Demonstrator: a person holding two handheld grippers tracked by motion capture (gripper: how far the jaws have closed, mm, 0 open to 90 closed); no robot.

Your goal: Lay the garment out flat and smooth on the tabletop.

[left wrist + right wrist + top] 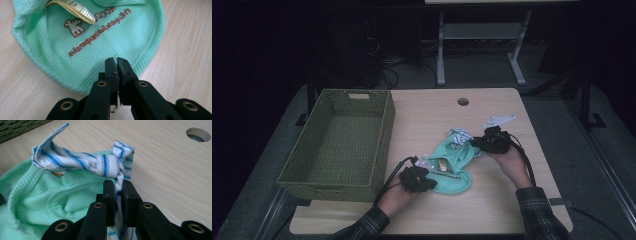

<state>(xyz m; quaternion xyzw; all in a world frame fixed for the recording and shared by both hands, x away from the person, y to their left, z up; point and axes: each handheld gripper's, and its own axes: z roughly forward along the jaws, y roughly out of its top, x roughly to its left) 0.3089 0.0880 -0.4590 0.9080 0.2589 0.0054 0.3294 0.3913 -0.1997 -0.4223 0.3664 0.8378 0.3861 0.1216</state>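
Both tools are squeezed shut on cloth. From the high view, the left tool has the near end of a green cloth, and the right tool is at the far end, where a small striped cloth sits bunched on the green one. The cloths lie in the middle of the tabletop, a bit toward its near edge, and a green basket stands by the left edge, well apart from them. If the two hands pull away from each other too hard, the green cloth could slip out of one tool and flop back down. In the left gripper view, the left tool is closed on just the very edge of the green cloth, near the brown letters. That is a tiny bite, so a tug could pull the hem free. In the right gripper view, the right tool is closed on a thin strip of the striped cloth, which hangs down between the tips, with the green cloth just beside it. I cannot tell if any green is caught there too. If it is only the striped strip, lifting may bring up that cloth alone, or it may slide off and drop.
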